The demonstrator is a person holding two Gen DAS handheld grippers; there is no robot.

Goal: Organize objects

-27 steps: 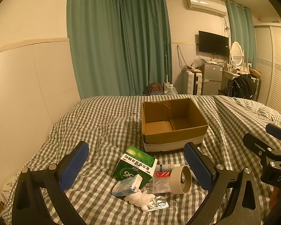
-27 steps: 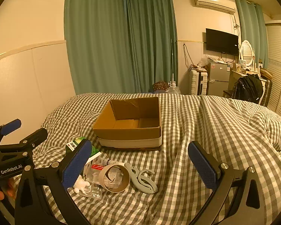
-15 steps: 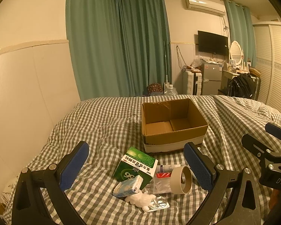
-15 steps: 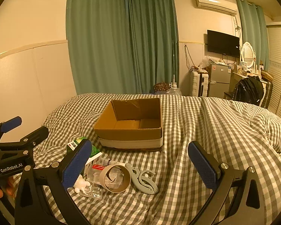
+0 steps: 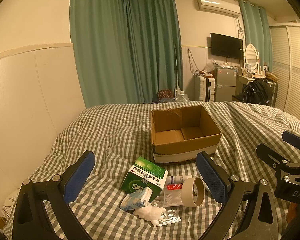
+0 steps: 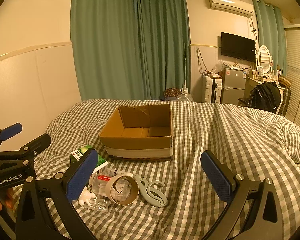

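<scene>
clutter is gathered on the checked bedspread in front of the open cardboard box, which is seen to be empty. the left gripper is held above the pile with jaws spread wide and nothing between them. taken from left to right, one green medicine box is judged light and stiff, best pinched across its narrow sides; one pale blue tissue pack is soft and would squash; one white figure and one blister pack lie touching, the foil judged thin, slippery and hard to lift off cloth; one tube is partly hidden; one tape roll is rigid and may be gripped through its wall; one grey plastic clip lies just beside it. the right gripper is likewise wide open and empty.
</scene>
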